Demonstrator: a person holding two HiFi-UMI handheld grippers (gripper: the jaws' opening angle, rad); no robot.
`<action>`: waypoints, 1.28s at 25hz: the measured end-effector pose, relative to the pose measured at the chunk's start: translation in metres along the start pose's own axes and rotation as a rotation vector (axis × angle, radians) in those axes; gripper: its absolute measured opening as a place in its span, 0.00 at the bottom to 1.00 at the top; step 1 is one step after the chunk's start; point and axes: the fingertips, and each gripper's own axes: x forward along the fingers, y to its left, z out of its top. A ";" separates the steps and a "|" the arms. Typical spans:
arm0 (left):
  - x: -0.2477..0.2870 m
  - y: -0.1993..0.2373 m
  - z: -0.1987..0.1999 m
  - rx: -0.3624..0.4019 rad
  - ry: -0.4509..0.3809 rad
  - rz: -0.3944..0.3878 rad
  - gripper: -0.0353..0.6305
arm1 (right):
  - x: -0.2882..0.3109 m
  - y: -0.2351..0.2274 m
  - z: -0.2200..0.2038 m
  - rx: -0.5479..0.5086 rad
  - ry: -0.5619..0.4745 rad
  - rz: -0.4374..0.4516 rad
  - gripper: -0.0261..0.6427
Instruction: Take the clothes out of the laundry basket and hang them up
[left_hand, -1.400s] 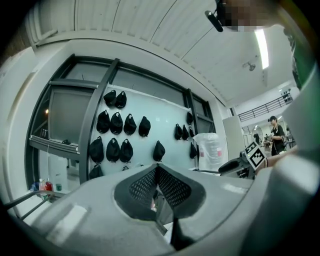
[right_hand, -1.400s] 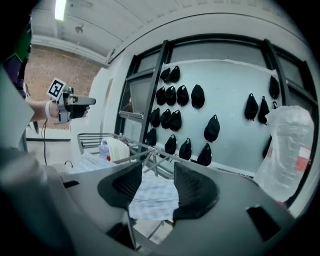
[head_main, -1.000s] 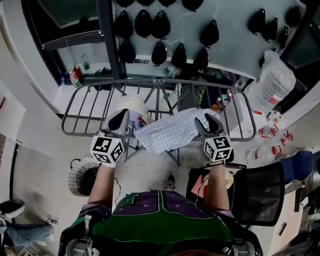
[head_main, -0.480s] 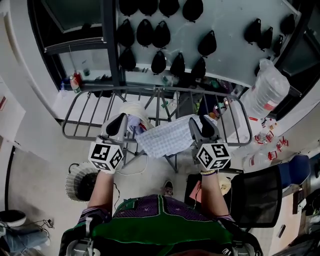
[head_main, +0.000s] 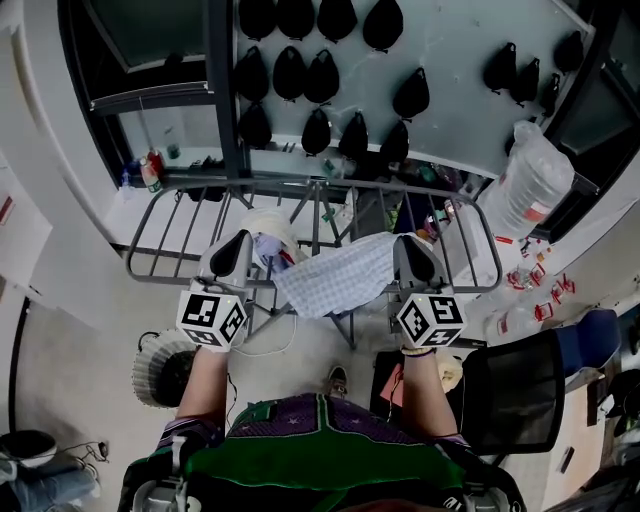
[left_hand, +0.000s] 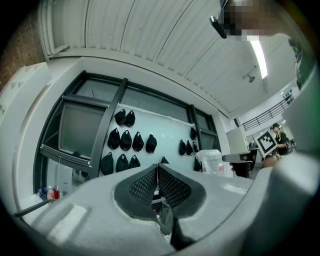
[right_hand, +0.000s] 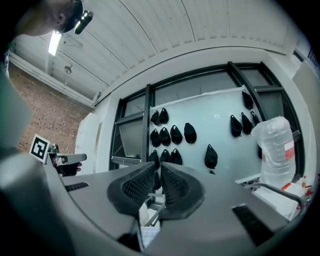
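Observation:
A light checked cloth (head_main: 335, 275) lies spread over the front rails of the grey drying rack (head_main: 170, 215), between my two grippers. My left gripper (head_main: 238, 243) is at the cloth's left edge. In the left gripper view its pads (left_hand: 156, 172) are shut with a thin pale edge pinched between them and fabric (left_hand: 165, 220) below. My right gripper (head_main: 410, 243) is at the cloth's right edge. Its jaws (right_hand: 157, 172) are closing, with a narrow gap still between the pads and white cloth (right_hand: 147, 222) low between them.
A white bucket-like container (head_main: 262, 222) with clothes stands under the rack. Black caps (head_main: 320, 130) hang on the wall behind. A big water bottle (head_main: 530, 175) is at the right, a black chair (head_main: 515, 385) at the lower right, and a round white ribbed object (head_main: 155, 365) at the lower left.
The right gripper's jaws have narrowed from wide apart to nearly together at the cloth's right edge. The left gripper has stayed shut in place. The cloth still lies on the rack.

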 end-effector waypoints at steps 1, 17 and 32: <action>0.000 0.000 -0.001 -0.012 -0.001 -0.004 0.08 | -0.001 0.002 0.000 -0.005 0.000 0.001 0.09; -0.003 -0.004 -0.006 -0.017 -0.003 -0.010 0.08 | -0.012 0.009 0.006 -0.065 0.017 -0.012 0.04; -0.002 -0.001 -0.013 -0.018 0.010 -0.006 0.08 | -0.009 0.005 0.001 -0.048 0.029 -0.021 0.04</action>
